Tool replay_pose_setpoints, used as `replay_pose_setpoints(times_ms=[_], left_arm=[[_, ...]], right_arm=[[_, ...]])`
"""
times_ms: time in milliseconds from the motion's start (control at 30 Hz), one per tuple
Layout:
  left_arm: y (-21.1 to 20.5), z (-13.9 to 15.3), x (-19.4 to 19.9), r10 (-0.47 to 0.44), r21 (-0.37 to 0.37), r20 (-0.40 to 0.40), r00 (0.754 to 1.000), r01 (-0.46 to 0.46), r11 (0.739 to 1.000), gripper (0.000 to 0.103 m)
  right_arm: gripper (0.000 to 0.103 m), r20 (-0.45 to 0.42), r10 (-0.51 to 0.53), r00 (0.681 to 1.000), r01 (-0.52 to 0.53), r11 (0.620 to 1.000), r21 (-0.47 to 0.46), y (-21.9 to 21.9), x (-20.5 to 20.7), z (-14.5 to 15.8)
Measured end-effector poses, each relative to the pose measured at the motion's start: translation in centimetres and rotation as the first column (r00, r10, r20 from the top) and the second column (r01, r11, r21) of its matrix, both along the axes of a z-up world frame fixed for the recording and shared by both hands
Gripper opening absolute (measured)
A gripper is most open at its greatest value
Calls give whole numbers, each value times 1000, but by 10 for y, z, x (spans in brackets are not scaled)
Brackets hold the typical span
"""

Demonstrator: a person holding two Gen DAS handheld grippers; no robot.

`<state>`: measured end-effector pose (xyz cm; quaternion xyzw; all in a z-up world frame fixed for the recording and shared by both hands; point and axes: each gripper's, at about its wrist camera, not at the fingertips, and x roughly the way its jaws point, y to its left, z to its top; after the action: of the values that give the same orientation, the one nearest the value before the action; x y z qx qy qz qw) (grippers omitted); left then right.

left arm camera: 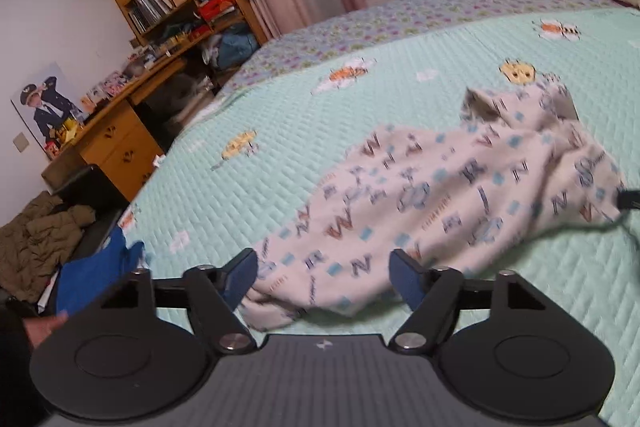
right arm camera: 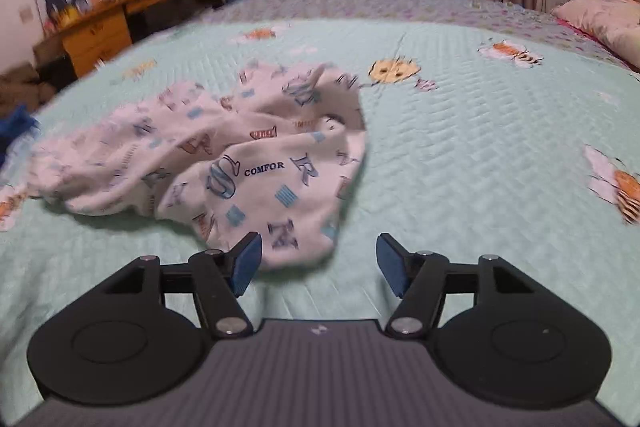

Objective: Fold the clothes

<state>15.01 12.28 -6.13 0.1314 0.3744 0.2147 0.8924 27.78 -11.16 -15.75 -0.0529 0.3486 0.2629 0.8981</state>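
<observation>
Loosely crumpled letter-print garment [right arm camera: 224, 163], seemingly soft knit, quilted mint bedspread [right arm camera: 460, 131], both grippers' fingers [left arm camera: 406, 277] open, empty.

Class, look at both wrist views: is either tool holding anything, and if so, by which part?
Nothing is held. The left tool and right tool both stand open, pads clear of the white lettered garment lying crumpled on the bed.

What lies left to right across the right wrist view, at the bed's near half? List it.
Blue cloth at the left edge → white letter-print garment, crumpled → yellow cartoon patch on the green quilt → bee print near the right edge.
</observation>
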Motion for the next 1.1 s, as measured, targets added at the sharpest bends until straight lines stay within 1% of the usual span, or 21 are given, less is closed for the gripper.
replay_pose_setpoints(times_ms=[33, 67, 100, 167, 233, 267, 300, 367, 467, 500, 567, 600, 700, 767, 800, 833, 867, 900, 1000, 1067, 1100], left_arm=[[0, -4, 0, 9, 0, -6, 1000, -9, 1000, 78], [1, -10, 0, 25, -4, -16, 1000, -25, 1000, 80], [2, -12, -2, 28, -17, -27, 999, -28, 999, 80], [2, -16, -8, 26, -36, -40, 999, -27, 999, 80], [-1, -19, -13, 23, -24, -35, 999, -24, 999, 80], [-3, -19, -17, 14, -21, -31, 999, -15, 1000, 80], [-6, -18, -22, -2, -22, -17, 1000, 2, 1000, 80], [-12, -14, -32, -43, -13, 19, 999, 44, 999, 80], [-28, -14, -45, -118, 50, 61, 991, 115, 992, 80], [-35, -14, -49, -143, 76, 71, 987, 138, 988, 80], [-52, -18, -55, -201, 128, 84, 976, 189, 974, 81], [-62, -22, -57, -237, 162, 81, 968, 222, 961, 81], [-90, -39, -63, -335, 247, 48, 941, 313, 917, 85], [-104, -52, -66, -379, 293, 15, 925, 359, 886, 85], [-109, -58, -67, -400, 311, -2, 916, 381, 871, 85], [-110, -61, -66, -408, 308, -17, 913, 393, 866, 85], [-111, -64, -66, -417, 304, -32, 909, 406, 862, 85], [-112, -67, -65, -424, 299, -46, 904, 418, 858, 85], [-103, -67, -60, -401, 256, -47, 915, 399, 881, 85], [-95, -67, -57, -381, 235, -50, 923, 381, 894, 85], [-91, -66, -56, -370, 225, -50, 928, 371, 901, 85]], right_arm=[[56, -12, -7, 1000, 7, 1000, -15, 8, 4, -4], [17, -29, -3, 1000, 3, 1000, -9, 14, 8, -8], [9, -43, 10, 999, -9, 1000, 26, 17, 8, -8], [8, -25, 27, 999, -25, 996, 86, 16, 0, 4], [8, -31, 37, 999, -29, 976, 216, 4, -10, 26], [8, -41, 36, 999, -22, 952, 305, -8, -15, 41], [8, -52, 32, 998, -8, 913, 408, -24, -22, 58], [8, -50, 38, 998, -2, 813, 582, -60, -39, 96], [1, 43, 26, 999, -48, 743, 668, -100, -71, 150], [1, 61, 16, 998, -53, 722, 689, -112, -79, 162], [1, 109, -8, 994, -72, 703, 708, -128, -96, 184], [0, 130, -18, 991, -78, 717, 693, -131, -103, 190], [2, 170, -27, 985, -71, 833, 549, -121, -112, 191], [9, 183, -36, 982, -43, 910, 412, -106, -113, 175], [19, 170, -41, 985, -21, 936, 351, -98, -109, 162], [26, 127, -47, 991, 4, 946, 323, -92, -102, 146], [39, 83, -55, 995, 28, 956, 293, -85, -95, 130], [43, 40, -63, 997, 51, 964, 262, -79, -88, 114], [45, -68, -84, 994, 96, 976, 197, -58, -68, 69], [46, -171, -94, 981, 131, 967, 221, -46, -54, 45], [50, -216, -95, 972, 145, 962, 230, -40, -46, 34]])
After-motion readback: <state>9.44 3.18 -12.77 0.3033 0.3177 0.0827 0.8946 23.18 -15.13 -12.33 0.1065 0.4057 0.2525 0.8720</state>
